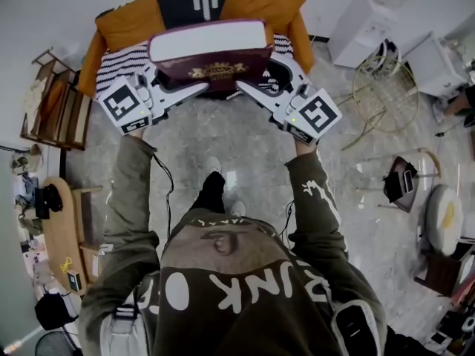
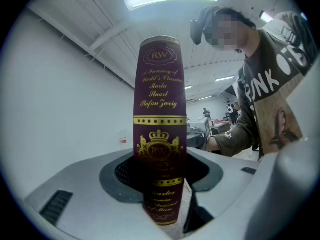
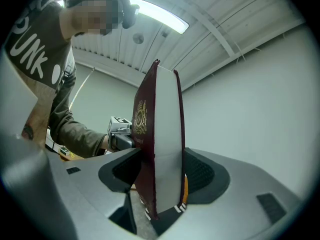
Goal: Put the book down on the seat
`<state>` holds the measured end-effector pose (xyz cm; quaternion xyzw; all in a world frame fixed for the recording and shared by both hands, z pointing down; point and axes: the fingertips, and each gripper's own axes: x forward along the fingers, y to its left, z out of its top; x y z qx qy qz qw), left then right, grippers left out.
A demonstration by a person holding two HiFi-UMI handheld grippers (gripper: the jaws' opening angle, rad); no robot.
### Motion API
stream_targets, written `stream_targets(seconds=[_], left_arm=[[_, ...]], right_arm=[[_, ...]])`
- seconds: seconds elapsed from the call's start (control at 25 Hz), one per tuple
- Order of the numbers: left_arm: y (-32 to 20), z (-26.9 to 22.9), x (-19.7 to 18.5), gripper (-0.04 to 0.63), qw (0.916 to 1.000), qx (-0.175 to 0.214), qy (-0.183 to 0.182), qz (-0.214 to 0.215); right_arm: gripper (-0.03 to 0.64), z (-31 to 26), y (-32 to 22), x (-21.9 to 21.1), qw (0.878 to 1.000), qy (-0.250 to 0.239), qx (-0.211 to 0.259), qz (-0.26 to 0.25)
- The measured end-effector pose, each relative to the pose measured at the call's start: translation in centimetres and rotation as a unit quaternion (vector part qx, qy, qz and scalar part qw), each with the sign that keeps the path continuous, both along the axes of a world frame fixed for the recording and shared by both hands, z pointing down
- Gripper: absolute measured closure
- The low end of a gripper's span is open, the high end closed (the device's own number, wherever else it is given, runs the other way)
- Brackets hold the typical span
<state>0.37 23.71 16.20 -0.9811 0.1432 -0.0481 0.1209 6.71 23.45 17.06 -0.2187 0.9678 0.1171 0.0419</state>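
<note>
One book (image 1: 210,50); one seat (image 1: 130,22) beneath the book; two grippers at the book: left gripper (image 1: 194,89), right gripper (image 1: 249,88).

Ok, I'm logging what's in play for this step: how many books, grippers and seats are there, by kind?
book: 1
grippers, left gripper and right gripper, both clamped on the book: 2
seat, orange: 1
Total: 4

The orange seat (image 1: 128,22) carries a black-and-white striped cloth (image 1: 116,62).
</note>
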Motion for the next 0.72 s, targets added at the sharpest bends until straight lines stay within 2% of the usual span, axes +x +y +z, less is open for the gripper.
stream_targets(seconds=[0.16,0.4,0.72], left_arm=[[-3.5,0.5,-0.7,0.371,0.9999,0.000,0.006,0.010],[-10.9,1.3,-2.2,0.371,0.9996,-0.003,0.015,0.022],[-20.8,1.2,-7.0,0.371,0.9988,-0.012,0.031,0.035]], right_arm=[[0.362,0.1,-3.4,-0.7,1.000,-0.007,0.004,0.006],[0.362,1.3,-10.5,-2.1,1.000,0.015,-0.003,0.016],[0.362,1.1,-20.3,-6.9,0.999,0.033,-0.004,0.028]])
